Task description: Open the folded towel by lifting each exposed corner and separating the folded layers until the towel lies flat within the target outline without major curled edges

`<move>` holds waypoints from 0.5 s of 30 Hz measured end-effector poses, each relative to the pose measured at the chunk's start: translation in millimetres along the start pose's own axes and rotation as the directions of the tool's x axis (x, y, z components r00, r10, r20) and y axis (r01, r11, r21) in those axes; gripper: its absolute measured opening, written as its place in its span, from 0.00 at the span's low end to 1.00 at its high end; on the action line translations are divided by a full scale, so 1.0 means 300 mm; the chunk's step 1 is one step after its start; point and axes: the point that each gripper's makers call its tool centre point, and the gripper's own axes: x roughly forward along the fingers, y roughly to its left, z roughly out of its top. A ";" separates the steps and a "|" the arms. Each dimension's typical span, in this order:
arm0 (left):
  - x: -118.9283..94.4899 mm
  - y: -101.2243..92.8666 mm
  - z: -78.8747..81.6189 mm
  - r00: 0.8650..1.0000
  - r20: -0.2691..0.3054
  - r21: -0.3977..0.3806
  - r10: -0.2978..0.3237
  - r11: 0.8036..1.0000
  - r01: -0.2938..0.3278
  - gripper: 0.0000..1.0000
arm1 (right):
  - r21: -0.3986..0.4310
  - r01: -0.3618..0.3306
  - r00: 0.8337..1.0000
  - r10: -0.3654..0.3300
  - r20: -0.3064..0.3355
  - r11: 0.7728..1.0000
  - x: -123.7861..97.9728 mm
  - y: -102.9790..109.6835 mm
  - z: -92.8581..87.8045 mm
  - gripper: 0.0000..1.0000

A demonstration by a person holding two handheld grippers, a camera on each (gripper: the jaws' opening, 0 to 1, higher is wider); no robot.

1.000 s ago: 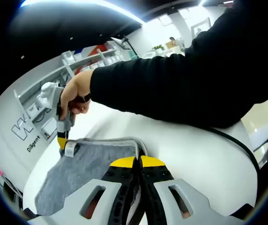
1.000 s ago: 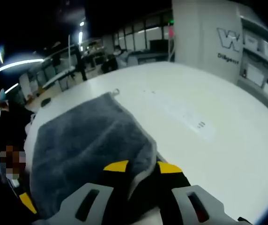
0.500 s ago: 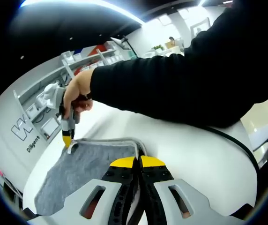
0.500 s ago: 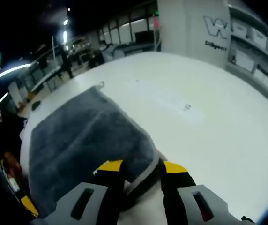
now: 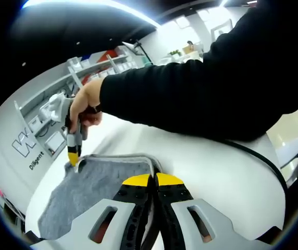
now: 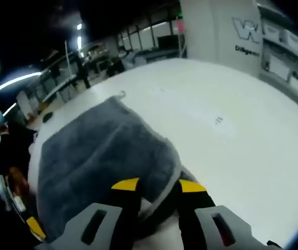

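A grey towel (image 5: 91,185) with a pale hem lies folded on the white table (image 5: 216,172). My left gripper (image 5: 152,179) is shut, its yellow tips pressed together over the towel's near hem. Beyond it a hand (image 5: 84,104) holds my right gripper (image 5: 73,155), whose yellow tip meets the towel's far corner. In the right gripper view the towel (image 6: 97,156) spreads away to the left, and its hemmed corner sits pinched between the jaws of my right gripper (image 6: 158,185). The left gripper's (image 6: 34,227) yellow tip shows at the towel's lower left edge.
A black sleeve (image 5: 201,78) crosses above the towel. A dark cable (image 5: 263,159) runs over the table at right. Wall shelves (image 5: 45,112) stand behind. Bare white table (image 6: 243,146) stretches right of the towel toward a pillar (image 6: 227,31); desks and people sit far back.
The right gripper rose off the towel's far corner, then settled slightly lower, and the corner now sits lifted at its tip. The left gripper has stayed put.
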 end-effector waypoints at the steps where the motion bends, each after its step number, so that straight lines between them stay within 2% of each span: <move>1: 0.000 -0.001 0.000 1.000 0.001 0.000 0.000 1.000 0.000 0.01 | 0.001 -0.008 1.000 0.008 0.006 1.000 -0.001 0.005 0.005 0.23; 5: -0.002 -0.003 -0.001 1.000 0.001 0.001 -0.001 1.000 0.001 0.01 | -0.050 -0.016 1.000 0.017 0.019 0.999 0.006 0.018 0.021 0.21; 9: 0.001 0.000 -0.002 1.000 0.000 0.001 -0.001 1.000 0.001 0.01 | -0.047 -0.019 1.000 0.020 0.011 0.999 0.016 0.018 0.020 0.21; 15: 0.001 -0.002 -0.005 1.000 -0.003 -0.002 -0.004 1.000 0.004 0.01 | -0.037 -0.086 0.993 0.088 0.074 0.996 0.009 0.052 0.061 0.20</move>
